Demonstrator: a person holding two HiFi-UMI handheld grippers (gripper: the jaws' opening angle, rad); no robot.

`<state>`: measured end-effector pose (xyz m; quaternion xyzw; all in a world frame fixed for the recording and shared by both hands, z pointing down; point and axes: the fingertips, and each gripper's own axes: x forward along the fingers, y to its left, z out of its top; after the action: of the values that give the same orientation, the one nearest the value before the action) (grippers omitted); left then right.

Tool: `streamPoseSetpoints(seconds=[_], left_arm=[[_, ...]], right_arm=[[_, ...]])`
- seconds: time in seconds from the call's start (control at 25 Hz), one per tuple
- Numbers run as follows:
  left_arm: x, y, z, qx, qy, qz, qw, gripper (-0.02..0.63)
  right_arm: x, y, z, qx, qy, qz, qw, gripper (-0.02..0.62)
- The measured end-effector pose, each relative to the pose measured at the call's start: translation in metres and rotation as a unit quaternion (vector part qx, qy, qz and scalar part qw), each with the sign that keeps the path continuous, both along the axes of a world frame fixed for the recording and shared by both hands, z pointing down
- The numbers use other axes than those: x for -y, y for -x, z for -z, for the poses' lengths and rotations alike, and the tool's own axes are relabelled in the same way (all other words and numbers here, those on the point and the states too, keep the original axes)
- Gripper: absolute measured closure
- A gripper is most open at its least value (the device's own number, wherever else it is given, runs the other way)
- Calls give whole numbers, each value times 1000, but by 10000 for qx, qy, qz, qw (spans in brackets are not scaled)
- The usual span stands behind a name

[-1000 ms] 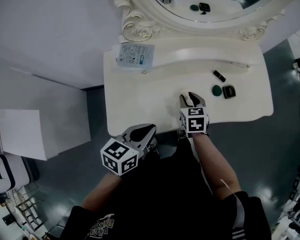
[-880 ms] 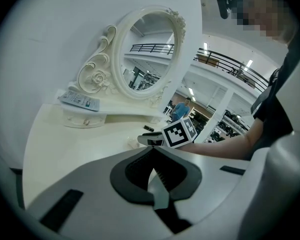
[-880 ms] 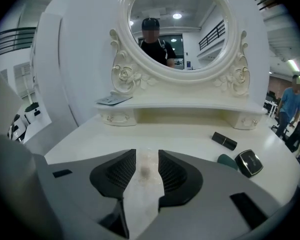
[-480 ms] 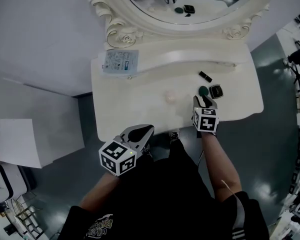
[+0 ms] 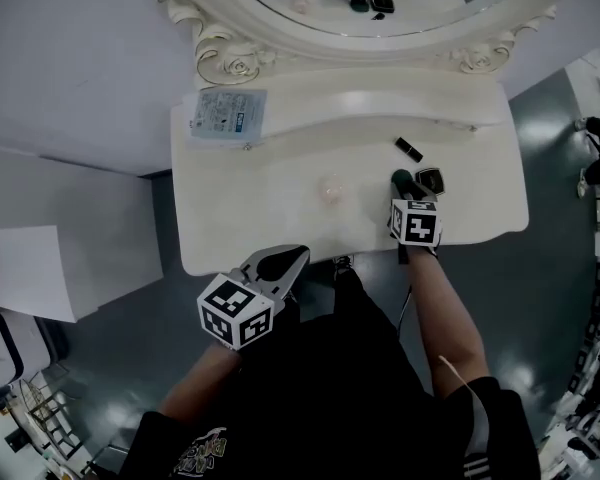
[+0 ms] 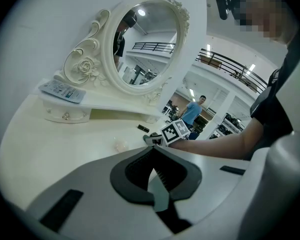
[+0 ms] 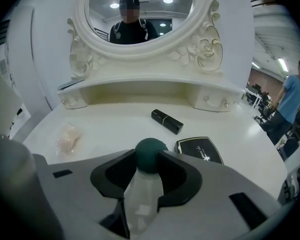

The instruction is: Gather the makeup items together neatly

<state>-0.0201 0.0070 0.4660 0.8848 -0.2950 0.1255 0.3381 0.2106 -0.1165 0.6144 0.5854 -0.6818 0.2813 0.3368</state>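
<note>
Right gripper (image 7: 149, 161): jaws apart, straddling the dark green round puff (image 7: 151, 150) on the white vanity top (image 7: 115, 126) (black compact (image 7: 200, 149) just beside it, black tube (image 7: 167, 121) near). Left gripper (image 6: 152, 148): clenched, empty, at the vanity's front edge.

One each: lipstick (image 7: 167, 121), compact (image 7: 200, 150), sponge (image 7: 151, 151), puff (image 7: 68, 136)

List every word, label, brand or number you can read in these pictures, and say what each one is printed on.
Nothing can be read in full.
Black compact: gold script on the lid, too blurred to read.
Flat packet on the vanity shelf: blue and dark print, too small to read.
Black shirt: yellow lettering at the picture's lower edge, too small and creased to read.
</note>
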Motion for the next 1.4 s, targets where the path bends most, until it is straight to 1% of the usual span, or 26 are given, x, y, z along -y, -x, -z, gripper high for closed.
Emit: streamPoseSetpoints(seconds=[0.16,0.32,0.4,0.52,0.68,0.8,0.96,1.12,1.24,1.4], left_arm=[[2,-6,-2,-25,20,99,9999,598],[1,-10,0,-64,-17,112,9999,598],[-1,-9,3,-67,-49,109,9999,598],[-2,-3,6,-68,-100,126,9998,598],[-5,5,8,-91,-134,124,9998,598],[-8,10,11,-118,-167,118,9997,598],[-10,21,12,-124,-174,165,9996,598],[-12,32,9,-111,-128,240,9996,598],[-12,38,7,-102,-98,275,9995,598],[-12,43,7,-105,-91,275,9995,598]], right_arm=[[1,1,-2,24,28,92,10000,480],[1,-3,-3,-84,36,173,9998,536],[0,-3,-1,-155,34,209,9997,541],[-4,8,7,-180,-46,325,9993,543],[-13,41,17,-168,-151,650,9976,543],[-17,64,19,-220,-147,905,9955,543],[-18,84,15,-236,-96,1095,9937,543],[-15,93,4,-237,-27,1129,9933,543],[-17,95,-3,-148,178,1059,9941,541],[-17,97,-3,-70,209,1006,9947,541]])
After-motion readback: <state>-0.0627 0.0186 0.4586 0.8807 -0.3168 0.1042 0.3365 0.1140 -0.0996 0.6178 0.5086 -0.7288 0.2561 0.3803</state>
